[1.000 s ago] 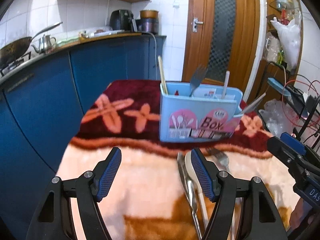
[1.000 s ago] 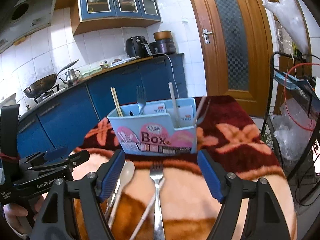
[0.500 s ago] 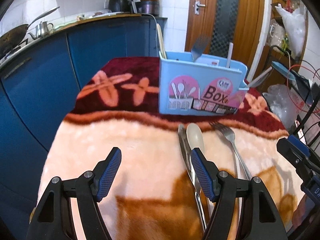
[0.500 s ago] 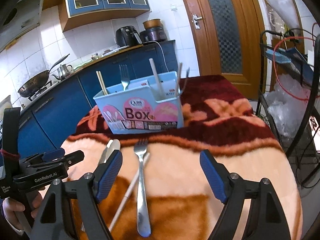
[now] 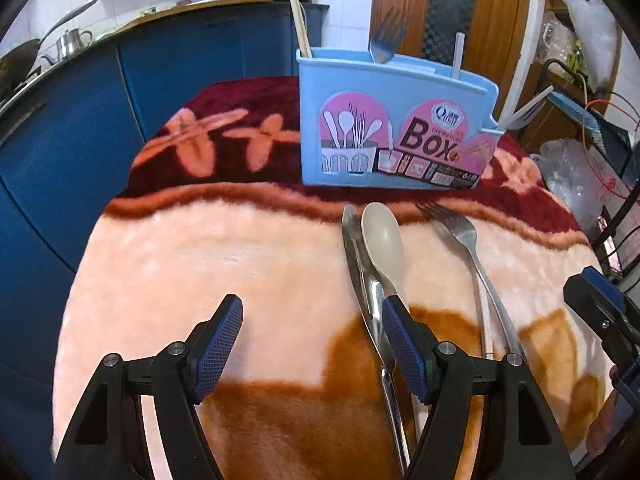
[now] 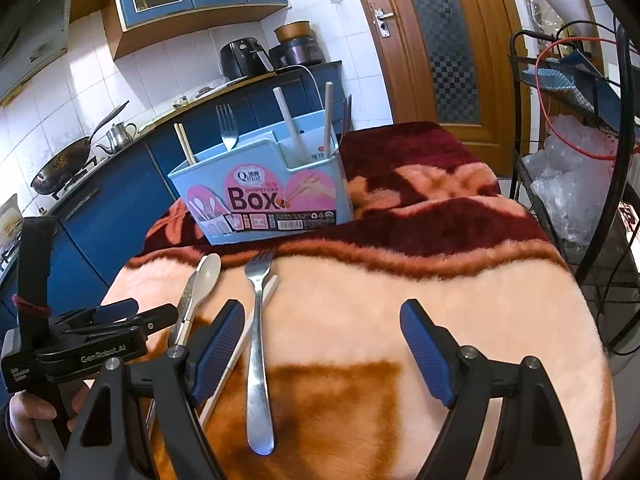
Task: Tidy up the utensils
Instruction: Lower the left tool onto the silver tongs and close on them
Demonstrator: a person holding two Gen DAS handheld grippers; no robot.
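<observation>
Both wrist views look steeply down, close, sharing the utensil box (image 5: 394, 128).

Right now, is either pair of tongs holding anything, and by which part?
Nothing is held. Left tongs and right tongs are open above the blanket.

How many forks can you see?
2 for sure. The loose fork lies on the blanket in front of the blue box. The standing fork is tines-up inside that box. A leaning utensil at the box's end might be a third.
</observation>
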